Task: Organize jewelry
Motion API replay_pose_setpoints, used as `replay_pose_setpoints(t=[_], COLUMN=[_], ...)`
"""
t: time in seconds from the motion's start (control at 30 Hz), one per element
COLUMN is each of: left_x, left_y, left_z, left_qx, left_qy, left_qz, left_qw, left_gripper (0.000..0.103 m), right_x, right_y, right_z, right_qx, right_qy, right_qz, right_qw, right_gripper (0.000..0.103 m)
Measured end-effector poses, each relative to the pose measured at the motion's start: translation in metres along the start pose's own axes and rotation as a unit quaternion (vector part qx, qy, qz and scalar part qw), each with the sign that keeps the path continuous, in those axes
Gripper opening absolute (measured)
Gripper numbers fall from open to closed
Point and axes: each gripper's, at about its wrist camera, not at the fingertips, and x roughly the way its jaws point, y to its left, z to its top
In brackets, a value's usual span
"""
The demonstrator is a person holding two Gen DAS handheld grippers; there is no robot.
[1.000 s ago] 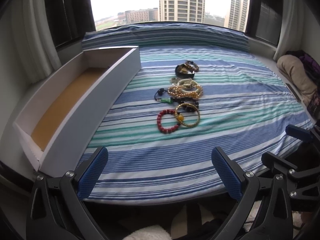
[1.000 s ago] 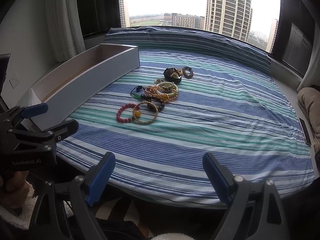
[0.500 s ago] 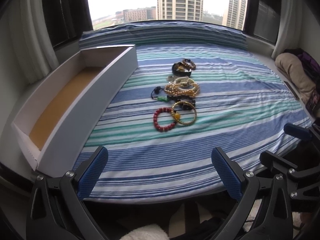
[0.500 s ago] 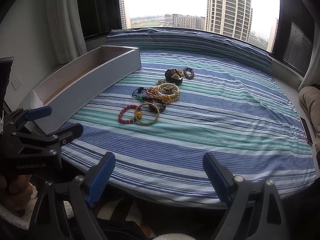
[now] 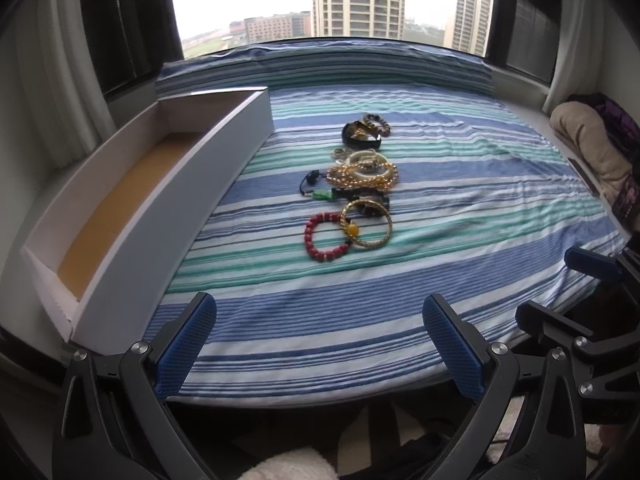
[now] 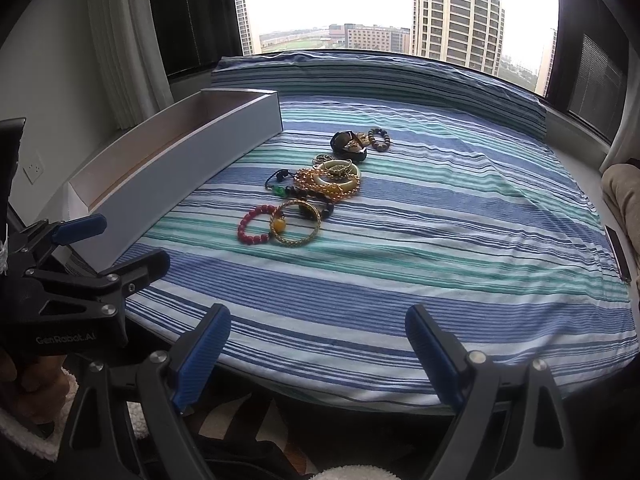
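A row of jewelry lies on the striped bed: a red bead bracelet (image 5: 325,237) (image 6: 253,225), a gold bangle with a yellow bead (image 5: 367,228) (image 6: 298,227), a heap of gold chains with a white bangle (image 5: 363,171) (image 6: 330,179), a black piece (image 5: 361,136) (image 6: 349,145) and a brown bead bracelet (image 5: 377,123) (image 6: 379,138). A long white box (image 5: 168,216) (image 6: 188,152) with a tan floor lies open at the left. My left gripper (image 5: 319,346) is open and empty at the bed's near edge. My right gripper (image 6: 318,350) is open and empty there too.
The striped blue and green sheet (image 5: 460,208) covers the bed up to a window. A beige bundle (image 5: 588,148) lies at the right edge. The left gripper's body (image 6: 72,280) shows at the left of the right wrist view. White curtains (image 6: 124,48) hang at the left.
Both grippers have moved slightly forward toward the bed, so the jewelry and the box sit a little nearer. Both stay open.
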Motion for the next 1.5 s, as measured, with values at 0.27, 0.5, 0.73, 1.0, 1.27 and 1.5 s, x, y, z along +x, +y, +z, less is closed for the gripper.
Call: replay_pose_setpoints(t=[0.27,0.5,0.73,1.0,1.27,1.5], left_x=[0.001,0.000,0.000,0.001,0.003,0.005], left_y=[0.002,0.002,0.005,0.008,0.008,0.010], left_z=[-0.001,-0.002,-0.001,-0.001,-0.001,-0.001], left_qx=[-0.002,-0.004,-0.009,-0.012,-0.009,-0.008], left_qy=[0.002,0.000,0.003,0.004,0.008,0.009], left_qz=[0.002,0.005,0.008,0.012,0.017,0.021], left_qw=[1.0000,1.0000,0.9999,0.9998,0.9998,0.9997], left_gripper=[0.103,0.103,0.103,0.103,0.103,0.103], right_x=[0.001,0.002,-0.002,0.000,0.002,0.004], right_y=[0.001,0.002,0.000,-0.003,-0.004,-0.002], right_z=[0.000,0.000,-0.002,-0.001,0.001,0.002], right_qx=[0.000,0.003,0.006,0.011,0.013,0.011], right_qy=[0.002,0.002,-0.005,-0.005,-0.003,-0.002], right_qz=[0.001,0.000,0.000,0.000,0.000,0.001], right_qw=[1.000,1.000,1.000,1.000,1.000,1.000], right_gripper=[0.091,0.091,0.091,0.091,0.091,0.091])
